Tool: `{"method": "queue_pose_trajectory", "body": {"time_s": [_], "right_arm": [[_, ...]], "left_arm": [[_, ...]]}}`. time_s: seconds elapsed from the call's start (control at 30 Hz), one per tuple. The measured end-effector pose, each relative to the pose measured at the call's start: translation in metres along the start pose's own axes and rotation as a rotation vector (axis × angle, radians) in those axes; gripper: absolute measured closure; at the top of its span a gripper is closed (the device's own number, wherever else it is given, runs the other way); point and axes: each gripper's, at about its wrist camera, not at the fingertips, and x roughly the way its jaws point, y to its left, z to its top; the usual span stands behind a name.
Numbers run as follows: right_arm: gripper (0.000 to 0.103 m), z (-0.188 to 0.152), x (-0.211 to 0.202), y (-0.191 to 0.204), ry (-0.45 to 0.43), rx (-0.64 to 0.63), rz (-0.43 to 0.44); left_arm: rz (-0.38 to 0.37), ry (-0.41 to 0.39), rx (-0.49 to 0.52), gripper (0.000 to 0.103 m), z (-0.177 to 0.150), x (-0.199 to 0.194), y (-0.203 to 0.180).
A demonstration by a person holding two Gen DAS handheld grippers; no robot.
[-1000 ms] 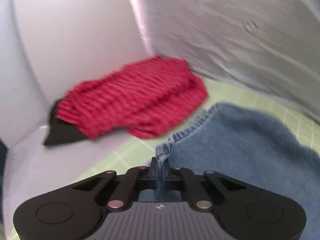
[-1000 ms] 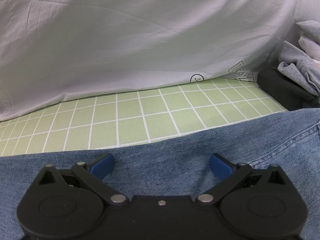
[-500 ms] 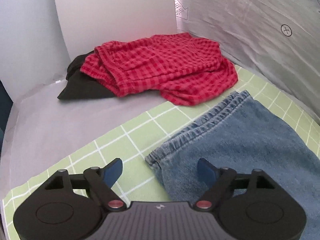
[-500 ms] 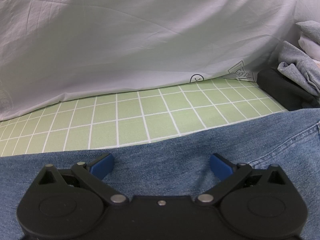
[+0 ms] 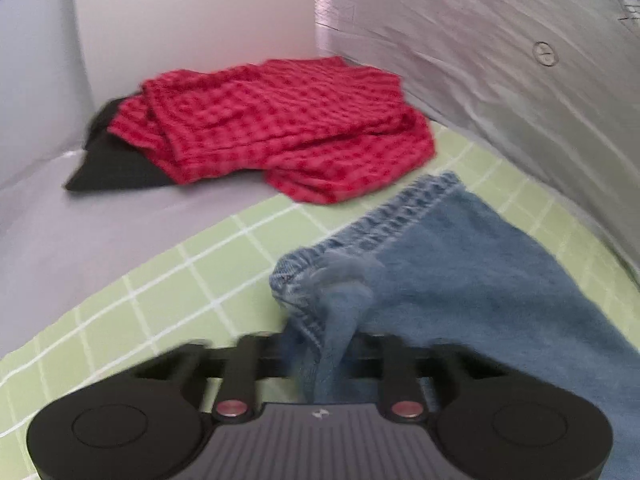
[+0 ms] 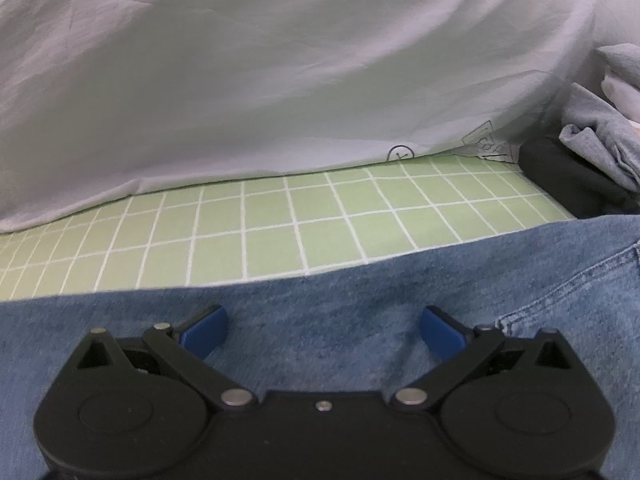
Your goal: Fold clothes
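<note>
Left gripper (image 5: 324, 354) jaws closing on the hem corner of the blue jeans (image 5: 460, 280); a bunched fold of denim sits between the fingers and looks pinched, pads hidden by cloth and motion blur. Jeans lie flat on the green grid mat (image 5: 168, 292), leg hem end toward the left view, cloth running off to the lower right of that picture.

Right gripper (image 6: 322, 332) jaws wide apart, blue pads (image 6: 204, 330) hanging over the denim with nothing between them; cannot tell if the tips touch the cloth. In the right view the jeans (image 6: 360, 312) fill the lower part, a stitched seam or pocket edge at far right, mat (image 6: 280, 216) bare beyond them up to the backdrop.

Red checked shirt (image 5: 276, 128), loosely folded, lies beyond the jeans hem at the far edge of the mat, partly on the white surface (image 5: 80, 232), apart from the jeans. A black garment (image 5: 112, 168) sticks out from under its left side.

White wrinkled sheet (image 6: 280, 60) hangs as backdrop behind the mat, printed marks near its lower edge. Grey clothes (image 6: 604, 136) piled at the far right of the right view, on top of a black item (image 6: 560, 176), near the jeans but contact unclear.

No containers visible in either view
</note>
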Motion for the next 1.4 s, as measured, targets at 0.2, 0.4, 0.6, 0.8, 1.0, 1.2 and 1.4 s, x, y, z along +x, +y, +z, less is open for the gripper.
{"method": "queue_pose_trajectory", "body": {"time_s": [0.2,0.4,0.6,0.8,1.0,1.2,1.4], "right_arm": [[0.0,-0.023,-0.028,0.009,0.006,-0.026,0.029],[0.0,-0.056,-0.065,0.024,0.004,-0.001,0.014],[0.0,-0.099,-0.11,0.053,-0.019,0.003,0.014],[0.0,-0.138,-0.155,0.098,-0.017,-0.03,0.049],[0.0,-0.142,-0.166,0.115,0.033,-0.041,0.06],[0.0,-0.133,-0.163,0.108,0.082,-0.066,0.099],[0.0,-0.138,-0.167,0.108,0.083,-0.1,0.135]], "left_arm": [[-0.028,0.036,-0.045,0.086,0.009,0.003,0.019],[-0.049,0.074,-0.084,0.086,0.011,-0.003,0.061],[-0.046,0.081,-0.141,0.086,0.013,-0.012,0.121],[0.034,0.026,-0.146,0.086,0.018,-0.028,0.173],[0.023,-0.075,-0.105,0.088,0.02,-0.052,0.179],[-0.072,-0.216,0.131,0.09,0.016,-0.099,0.114],[-0.278,-0.18,0.297,0.09,-0.012,-0.121,0.041]]}}
